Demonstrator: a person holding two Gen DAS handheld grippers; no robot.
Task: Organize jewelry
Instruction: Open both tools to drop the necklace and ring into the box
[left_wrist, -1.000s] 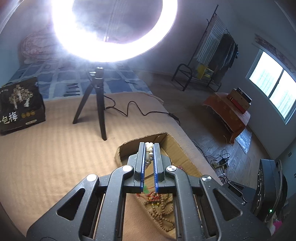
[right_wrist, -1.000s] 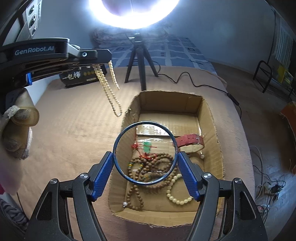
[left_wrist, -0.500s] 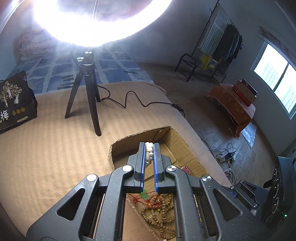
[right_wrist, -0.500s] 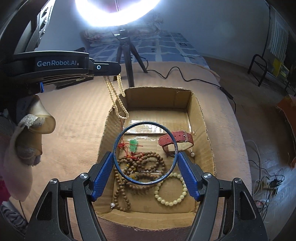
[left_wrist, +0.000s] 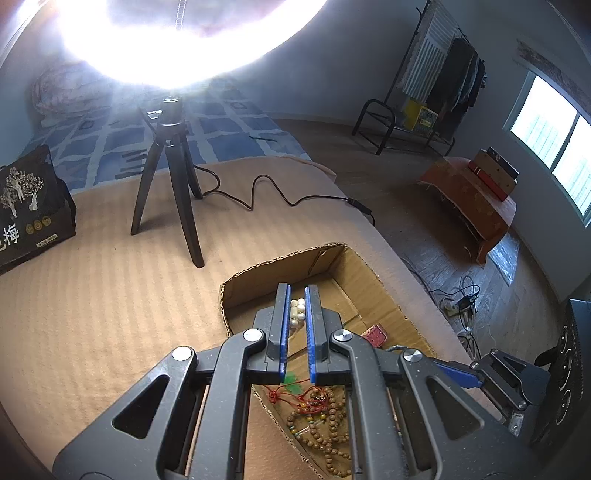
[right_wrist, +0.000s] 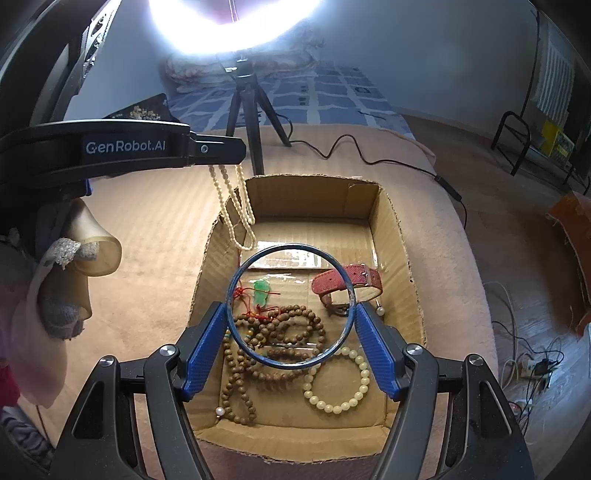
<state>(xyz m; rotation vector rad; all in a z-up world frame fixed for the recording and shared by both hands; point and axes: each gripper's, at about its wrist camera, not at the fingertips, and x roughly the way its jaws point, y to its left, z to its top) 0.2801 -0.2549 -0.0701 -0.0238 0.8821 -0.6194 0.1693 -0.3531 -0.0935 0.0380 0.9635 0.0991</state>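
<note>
The left gripper (left_wrist: 297, 317) pinches a cream bead necklace (right_wrist: 236, 206) that hangs straight down, its loop over the cardboard box (right_wrist: 391, 221) at the box's 11 o'clock corner. The right gripper (right_wrist: 291, 314) clamps a blue bangle (right_wrist: 236, 280) above the box's middle.

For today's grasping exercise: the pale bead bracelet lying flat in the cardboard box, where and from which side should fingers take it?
Probably from straight above, fingers straddling one arc of the pale bead bracelet. It lies flat as an open ring on the cardboard box floor, so its right arc, away from the brown wooden beads, looks easiest to pinch.
</note>
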